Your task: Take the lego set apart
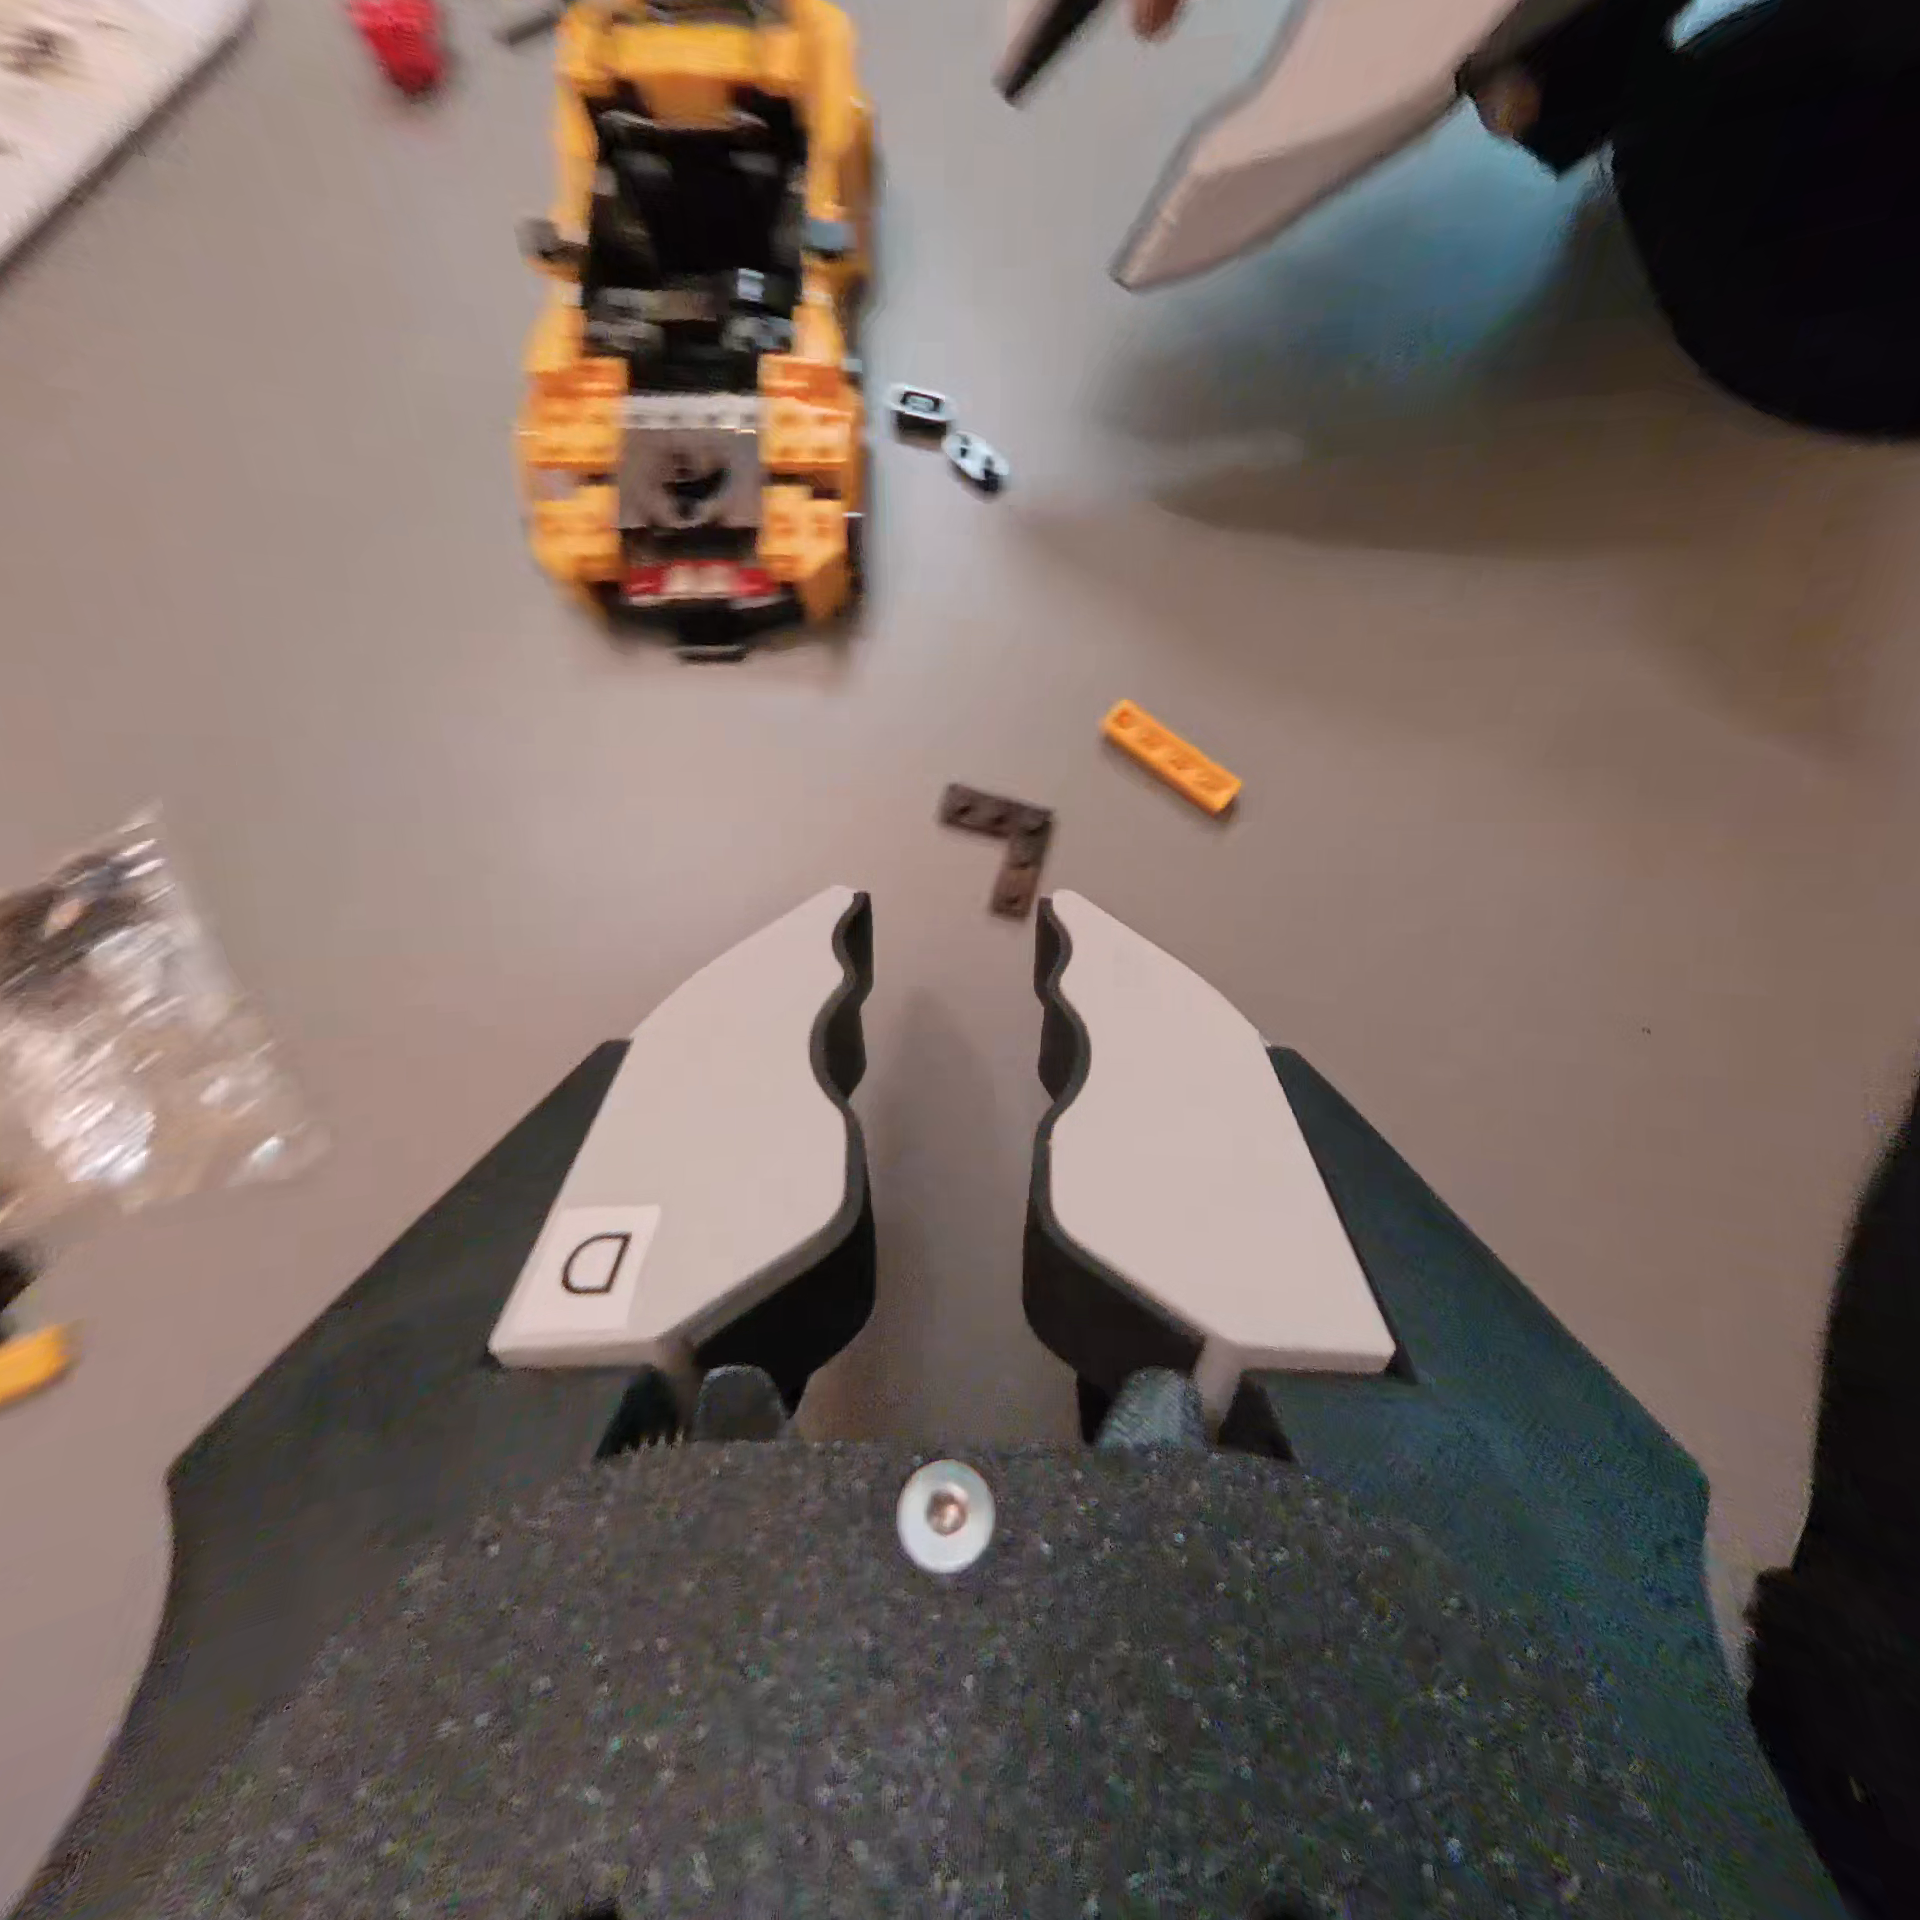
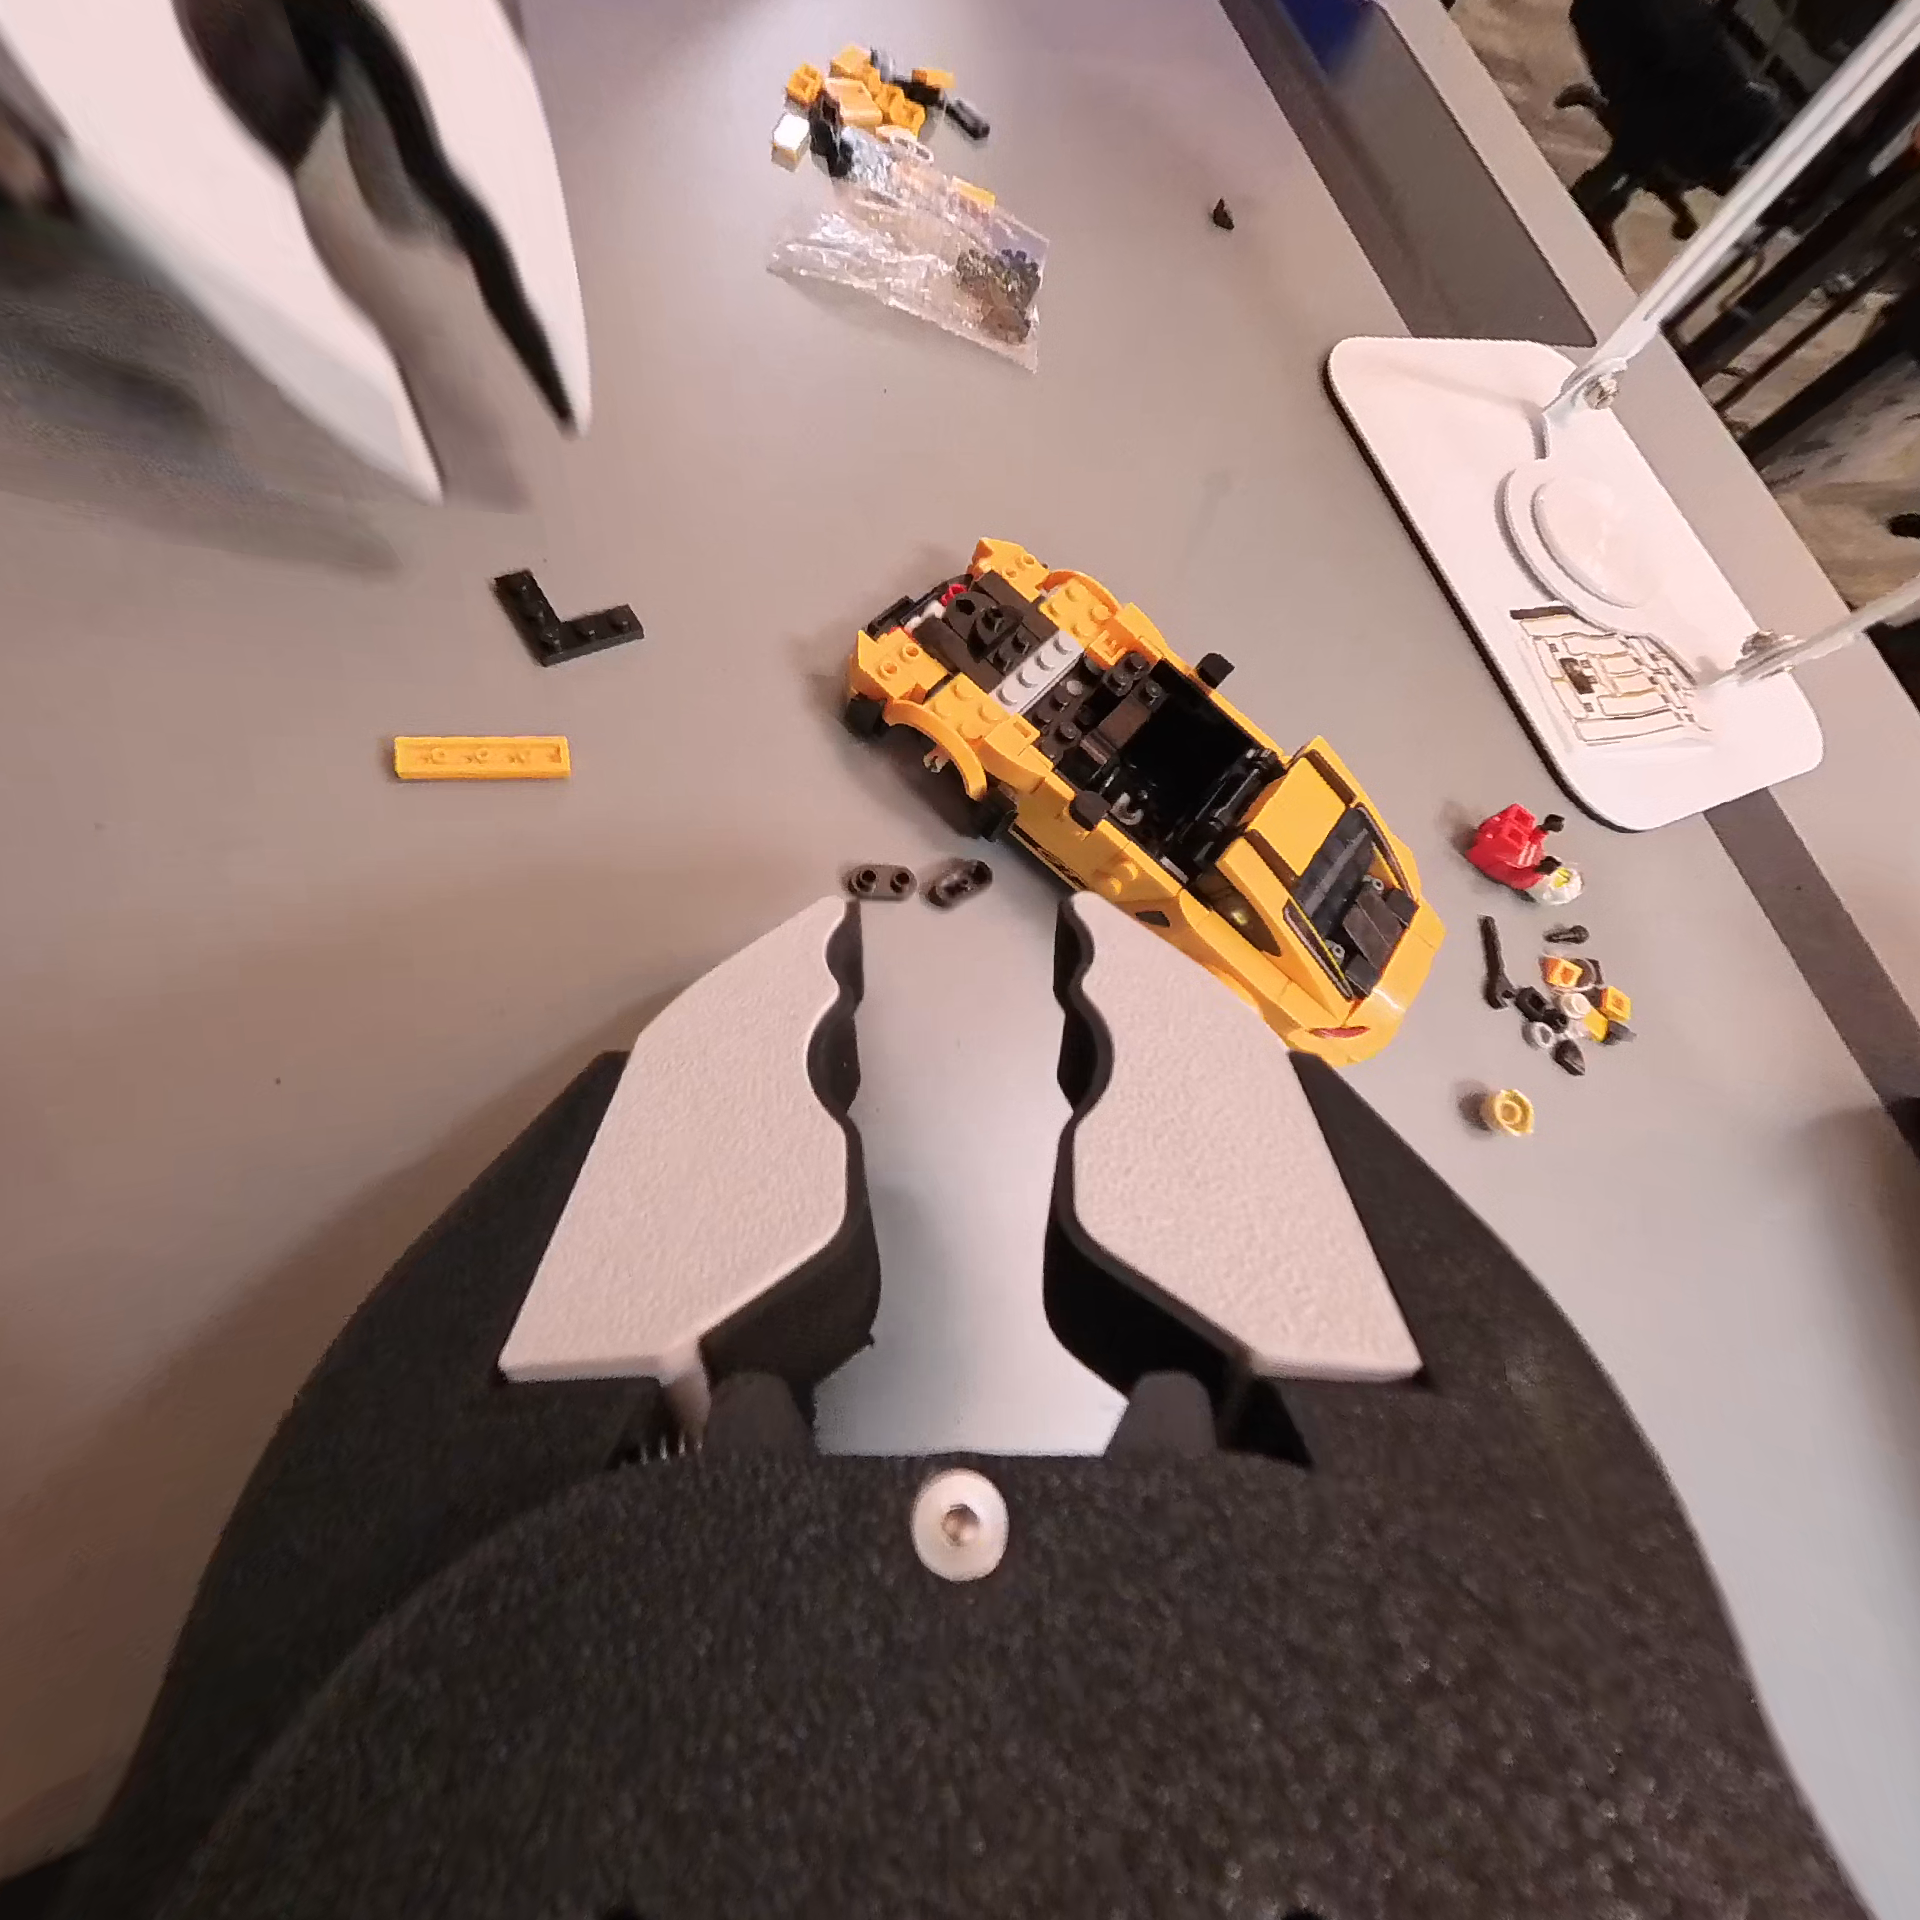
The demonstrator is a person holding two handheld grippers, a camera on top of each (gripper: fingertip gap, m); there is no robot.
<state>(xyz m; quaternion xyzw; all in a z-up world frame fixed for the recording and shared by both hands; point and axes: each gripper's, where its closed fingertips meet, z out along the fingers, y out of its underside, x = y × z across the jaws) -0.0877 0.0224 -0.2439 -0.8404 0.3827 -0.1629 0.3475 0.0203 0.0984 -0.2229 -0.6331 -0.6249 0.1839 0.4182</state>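
**Both claws released, the yellow car alone on the table**

Your left claw (image 1: 954, 909) is released; its two fingers stand apart with only bare table (image 1: 1455, 935) between them, and it holds nothing. Your right claw (image 2: 956, 914) is released too, and empty in the same way.

The lego car (image 2: 1132, 790), yellow with black inner parts, lies on the table and neither claw touches it. Its roof is off, so the dark cabin is open to see. In the left wrist view the car (image 1: 696, 322) is ahead of your left claw and a little to the left, with its rear end toward the camera.

Take the car as the landmark. Just beside its side, toward your right claw, lie two small dark pieces (image 2: 914, 881). Farther from the car on the same side lie a black L-shaped plate (image 2: 566, 623) and a flat yellow plate (image 2: 483, 757), near each other but apart. Beyond the car's rear is a clear plastic bag (image 2: 914, 270) with small parts, and past it a little heap of yellow and black bricks (image 2: 868, 109). Near the car's nose lie a red piece (image 2: 1509, 840) and a group of tiny loose pieces (image 2: 1558, 1003). To the far side of the car stands a white lamp base (image 2: 1507, 540).
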